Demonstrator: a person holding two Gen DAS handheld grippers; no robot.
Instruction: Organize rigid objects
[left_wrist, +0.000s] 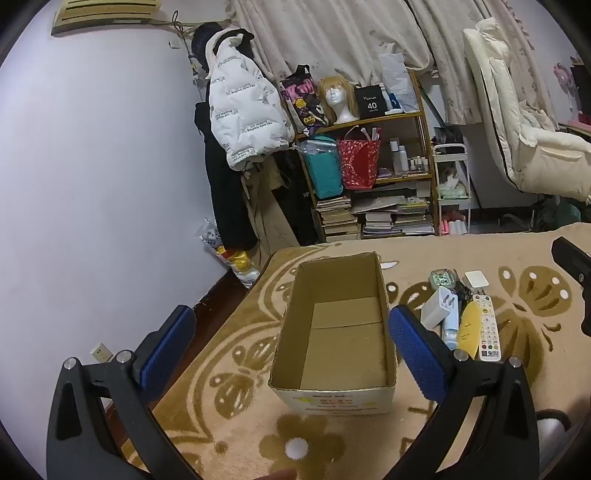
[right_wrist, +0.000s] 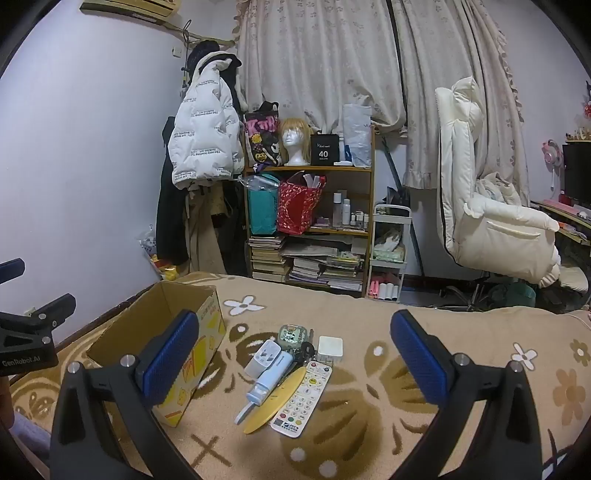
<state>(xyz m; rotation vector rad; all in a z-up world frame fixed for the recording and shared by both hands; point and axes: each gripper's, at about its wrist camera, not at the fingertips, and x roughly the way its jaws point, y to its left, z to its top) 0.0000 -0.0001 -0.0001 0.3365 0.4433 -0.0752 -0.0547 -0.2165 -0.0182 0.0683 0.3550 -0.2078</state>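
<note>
**A:** What's in front of you, biggest first?

**B:** The blanket (right_wrist: 461, 332) covers everything. On it, at your left, the cardboard box (left_wrist: 334, 328) stands open side up with nothing inside. Right of it, close together in a little pile: a remote (right_wrist: 303, 398), a yellow oval piece (right_wrist: 275, 400) touching its left edge, a pale blue tube (right_wrist: 267, 380), a white plug (right_wrist: 263, 356), a white square (right_wrist: 330, 346) and a small green case (right_wrist: 291, 335) at the far end.

**A:** And your grippers?

**B:** Your left gripper (left_wrist: 291, 347) is spread wide, its pads either side of the box, gripping nothing. Your right gripper (right_wrist: 291, 362) is equally wide, hovering over the pile, touching none of it.
</note>
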